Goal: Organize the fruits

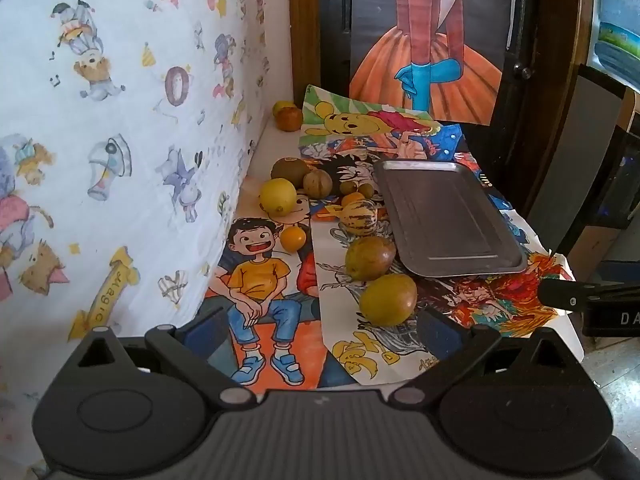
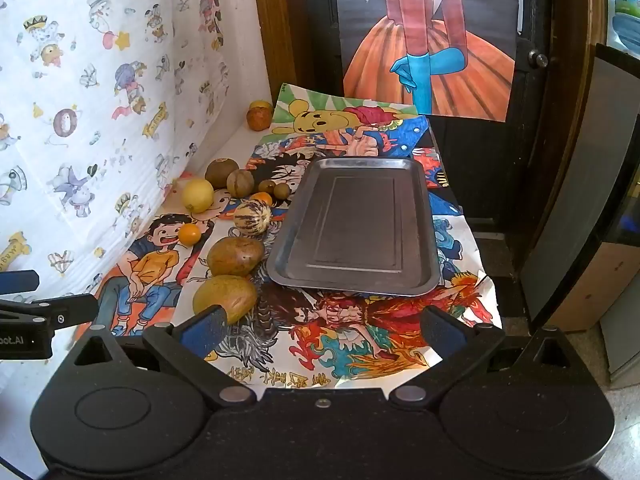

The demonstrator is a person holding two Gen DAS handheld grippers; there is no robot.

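From your left wrist camera, your left hand-held gripper [image 1: 320,332] is released, its blue-padded fingers spread wide and holding nothing above the near edge of the bench [image 1: 276,136]. The bench is covered with coloured cartoon drawings, and the fruits lie in a loose line along the left side of the empty metal tray [image 1: 448,216]: a yellow-green mango [image 1: 387,299] nearest you, a second mango [image 1: 370,258] just beyond it and beside the tray's near left corner, then a striped melon [image 1: 359,215], a small orange [image 1: 293,238], a lemon [image 1: 279,196], and brown fruits [image 1: 304,176] farther back. Two more fruits [image 1: 287,115] sit well apart in the far corner by the wall. On the patterned wall sheet [image 1: 120,120] a yellow ribbon reads "magic"; at the right edge the other gripper's body shows the letters "DA". From your right wrist camera, your right hand-held gripper [image 2: 322,328] is also released, fingers wide apart and empty, hovering over the drawings at the near edge. The tray [image 2: 360,220] lies straight ahead, with nothing on it. The nearest mango [image 2: 224,298] sits just beyond your left fingertip [image 2: 204,330], the second mango [image 2: 235,255] behind it and near the tray's left rim, the striped melon [image 2: 251,217] farther on. At the left edge, the left gripper's body bears white lettering ending in "oot.AI".
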